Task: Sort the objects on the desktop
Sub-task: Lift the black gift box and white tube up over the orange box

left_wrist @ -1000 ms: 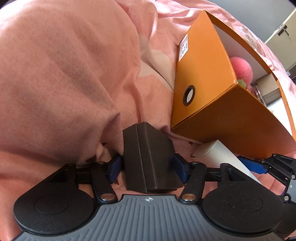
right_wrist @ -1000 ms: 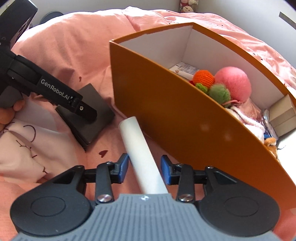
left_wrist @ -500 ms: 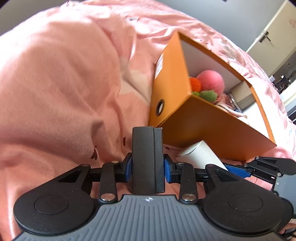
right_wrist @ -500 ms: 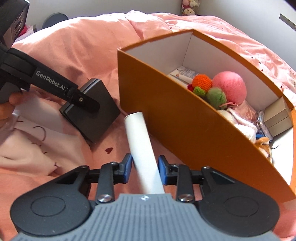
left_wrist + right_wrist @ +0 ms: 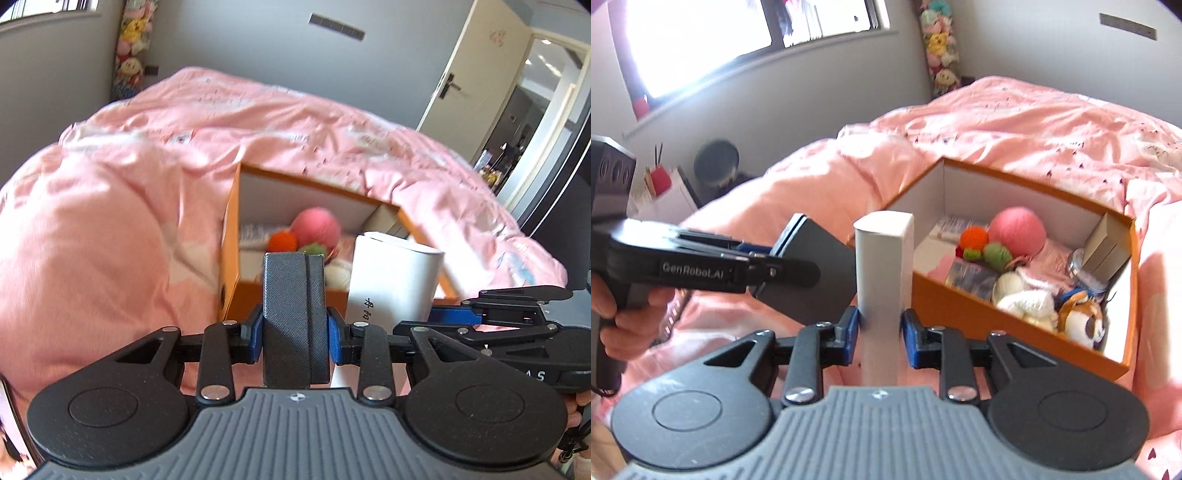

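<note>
Change: both grippers have risen off the pink duvet [image 5: 110,229] since a second ago, carrying their loads up before the orange box [image 5: 964,306].
Dark case: the dark textured case [image 5: 295,314] stands on edge, clamped by the left gripper [image 5: 295,341] between its blue pads, clear of the bedding.
White tube box: the white tube box [image 5: 882,280] points upward in the right gripper [image 5: 880,341], whose jaws are closing tighter on it.
Orange box: open, holding a pink ball [image 5: 1017,230], orange and green pompoms, plush toys [image 5: 1071,314] and a small beige carton [image 5: 1106,247].
Person: a hand [image 5: 617,314] grips the left tool's handle.
</note>
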`<action>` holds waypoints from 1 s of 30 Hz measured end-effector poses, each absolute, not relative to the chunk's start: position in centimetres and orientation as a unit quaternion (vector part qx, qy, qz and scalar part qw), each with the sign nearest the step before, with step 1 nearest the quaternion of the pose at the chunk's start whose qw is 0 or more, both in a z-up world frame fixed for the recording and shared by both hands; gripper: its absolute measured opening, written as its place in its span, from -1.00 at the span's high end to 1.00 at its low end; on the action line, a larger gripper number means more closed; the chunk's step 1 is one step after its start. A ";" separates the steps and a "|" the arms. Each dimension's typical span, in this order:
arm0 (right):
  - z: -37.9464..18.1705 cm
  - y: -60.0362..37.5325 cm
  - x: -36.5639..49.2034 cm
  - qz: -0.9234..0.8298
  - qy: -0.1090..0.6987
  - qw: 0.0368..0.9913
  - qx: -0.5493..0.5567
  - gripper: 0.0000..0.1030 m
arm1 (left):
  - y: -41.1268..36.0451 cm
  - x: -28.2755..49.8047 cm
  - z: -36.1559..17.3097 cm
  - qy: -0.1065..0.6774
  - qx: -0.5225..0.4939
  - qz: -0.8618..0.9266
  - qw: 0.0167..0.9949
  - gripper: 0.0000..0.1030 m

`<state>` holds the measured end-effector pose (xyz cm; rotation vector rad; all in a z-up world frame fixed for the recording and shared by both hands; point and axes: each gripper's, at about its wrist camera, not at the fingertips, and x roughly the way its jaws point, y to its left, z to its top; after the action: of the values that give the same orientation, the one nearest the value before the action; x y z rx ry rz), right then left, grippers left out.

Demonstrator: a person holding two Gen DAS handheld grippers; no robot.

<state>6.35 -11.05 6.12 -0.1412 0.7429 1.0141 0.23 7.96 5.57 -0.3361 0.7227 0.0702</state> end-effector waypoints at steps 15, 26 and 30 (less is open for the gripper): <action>11.9 -11.3 12.9 0.450 0.281 0.845 0.068 0.46 | 8.3 6.6 11.1 0.262 -0.104 0.041 0.959 0.26; 5.0 -8.6 20.2 0.423 0.385 0.806 0.152 0.46 | 8.5 11.8 6.5 0.334 -0.061 0.070 0.938 0.25; 2.3 -7.9 21.2 0.421 0.420 0.785 0.177 0.47 | 7.9 12.8 5.1 0.362 -0.020 0.087 0.928 0.25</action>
<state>21.24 -7.93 2.31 0.3815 0.9058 0.9072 12.77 7.93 5.12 -0.0419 0.7411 0.1775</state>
